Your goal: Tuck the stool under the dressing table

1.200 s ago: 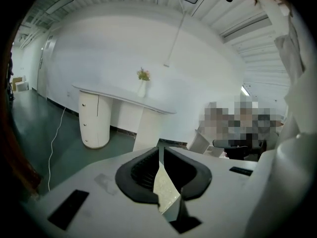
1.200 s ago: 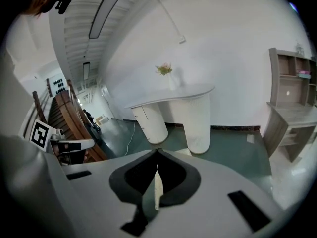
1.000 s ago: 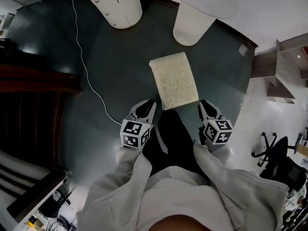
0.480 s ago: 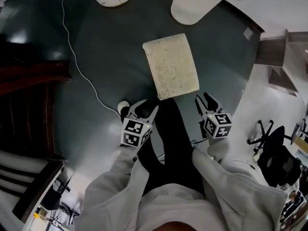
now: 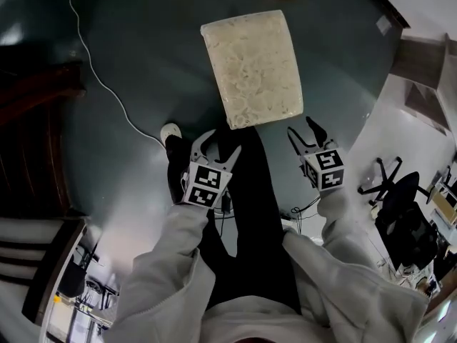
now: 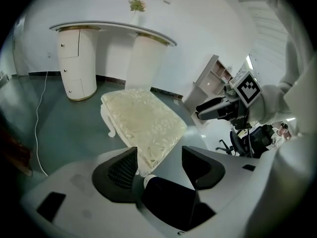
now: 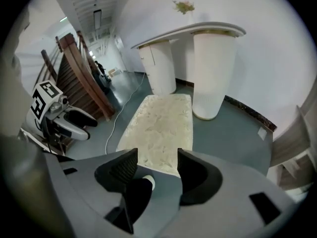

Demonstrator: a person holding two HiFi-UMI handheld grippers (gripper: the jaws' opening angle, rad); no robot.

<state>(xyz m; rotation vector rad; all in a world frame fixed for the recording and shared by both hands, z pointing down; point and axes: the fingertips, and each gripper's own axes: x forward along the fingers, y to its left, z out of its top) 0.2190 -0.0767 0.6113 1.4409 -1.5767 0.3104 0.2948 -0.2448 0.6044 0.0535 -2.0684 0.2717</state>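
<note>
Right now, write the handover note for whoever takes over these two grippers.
Left gripper: open, its jaws have just been opening, nothing gripped. It hangs by the near left corner of the stool.
Right gripper: open, its jaws have just been opening too, empty, by the near right corner.
Stool: on the floor, out in front of the dressing table, not under it.
Done: both grippers are at the stool's near end; the stool is not yet held.
Left: take hold of the near end, then probably push it straight in between the table's two pedestals.
</note>
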